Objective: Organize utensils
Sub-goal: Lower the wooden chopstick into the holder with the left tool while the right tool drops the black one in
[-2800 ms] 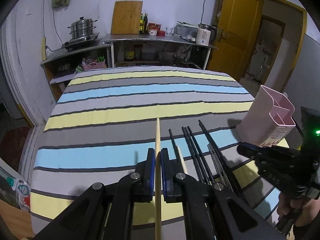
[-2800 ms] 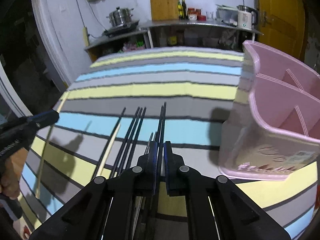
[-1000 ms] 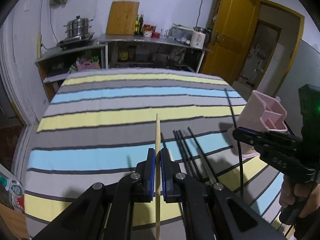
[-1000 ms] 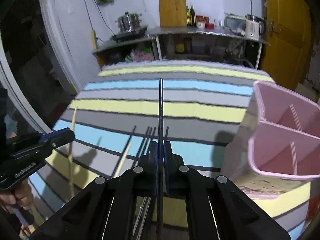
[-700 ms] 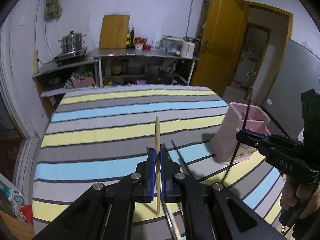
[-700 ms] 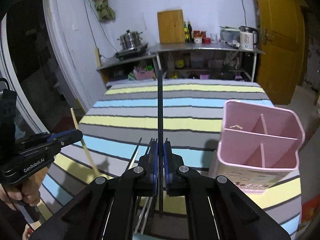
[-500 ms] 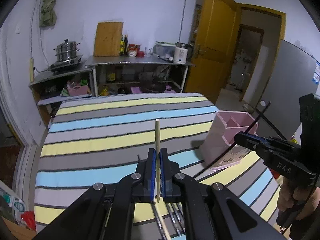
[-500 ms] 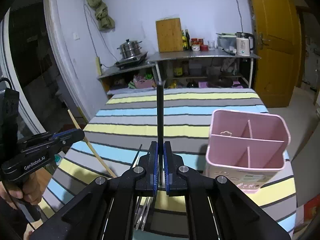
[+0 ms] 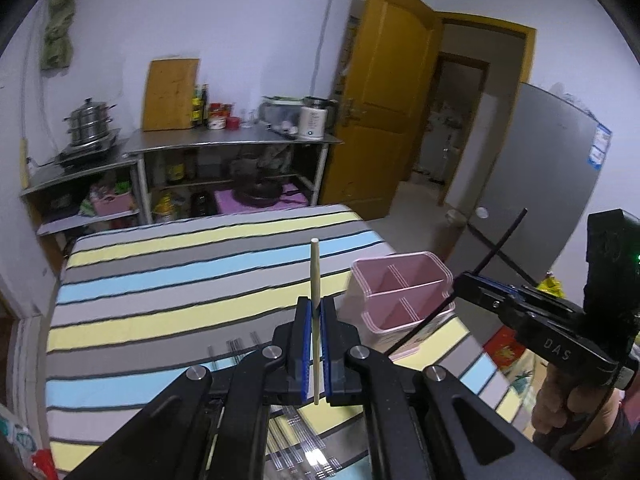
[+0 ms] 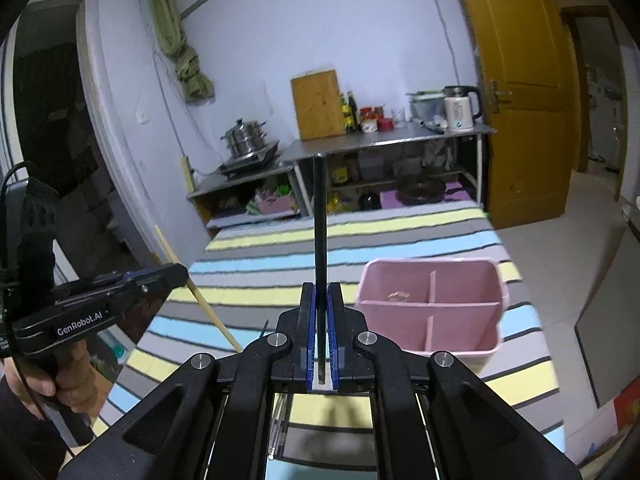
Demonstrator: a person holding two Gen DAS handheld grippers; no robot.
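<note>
My left gripper (image 9: 315,308) is shut on a pale wooden chopstick (image 9: 314,276) that sticks up between its blue pads, high above the striped table. My right gripper (image 10: 321,292) is shut on a black chopstick (image 10: 320,220), also held upright. Each view shows the other tool: the right gripper (image 9: 464,280) with its black chopstick (image 9: 500,236) slanting over the pink holder (image 9: 400,292), and the left gripper (image 10: 176,272) with the wooden chopstick (image 10: 200,296) at the left. The divided pink holder (image 10: 432,312) stands on the table's right side. Several dark chopsticks (image 9: 240,348) lie on the cloth below.
The table (image 9: 160,280) wears a cloth striped yellow, blue and grey. Behind it a metal shelf unit (image 9: 224,148) carries a cutting board, bottles, a kettle and a steamer pot. A yellow door (image 9: 384,120) stands open at the right. A person's hand (image 10: 60,368) grips the left tool.
Both grippers have risen well above the table with their chopsticks, which now stand more upright. The pink holder looks smaller and lies lower in both views; the chopsticks left on the cloth have dropped toward the bottom.
</note>
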